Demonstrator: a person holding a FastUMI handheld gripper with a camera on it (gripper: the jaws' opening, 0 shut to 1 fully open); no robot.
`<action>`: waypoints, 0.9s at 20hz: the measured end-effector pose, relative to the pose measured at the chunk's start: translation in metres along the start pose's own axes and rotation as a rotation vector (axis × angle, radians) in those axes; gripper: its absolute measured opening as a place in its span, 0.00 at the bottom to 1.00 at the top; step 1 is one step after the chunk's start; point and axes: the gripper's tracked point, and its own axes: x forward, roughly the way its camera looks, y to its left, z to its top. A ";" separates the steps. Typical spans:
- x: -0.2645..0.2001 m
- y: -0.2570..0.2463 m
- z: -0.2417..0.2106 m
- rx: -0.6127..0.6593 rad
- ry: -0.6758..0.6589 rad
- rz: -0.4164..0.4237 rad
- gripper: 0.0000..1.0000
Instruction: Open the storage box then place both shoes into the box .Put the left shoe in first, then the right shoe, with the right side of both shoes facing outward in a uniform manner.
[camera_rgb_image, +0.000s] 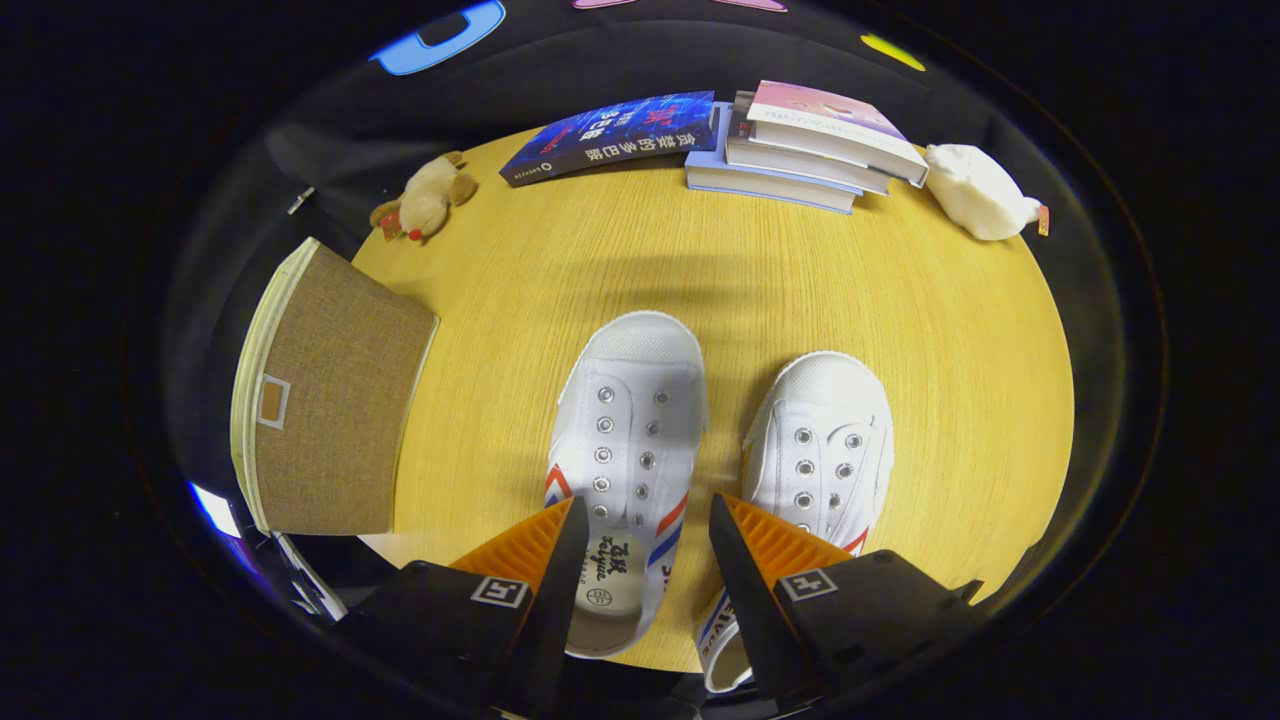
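Wooden table (560, 280), closed storage box (335, 420) left, tool (640, 530) spread apart over left shoe (625, 450), right shoe (825, 450) beside

1. The gripper (642, 520) fingers are spread apart with nothing pinched, but they cover the heel end of the left shoe (625, 440), so can't see its back rim.
2. The right shoe (825, 450) is worse off: one finger hides most of its heel and opening.
3. The storage box (325, 420) only shows its fabric lid, and its near corner gets lost in the dark.
4. The stacked books (800, 150) hide each other's covers.
5. The brown plush toy (425, 197) is too small to identify.
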 end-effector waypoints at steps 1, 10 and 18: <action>0.006 0.001 -0.004 -0.010 0.016 -0.011 0.75; 0.013 -0.009 -0.008 0.229 0.058 -0.022 0.10; -0.026 0.021 0.002 0.333 0.002 0.088 0.06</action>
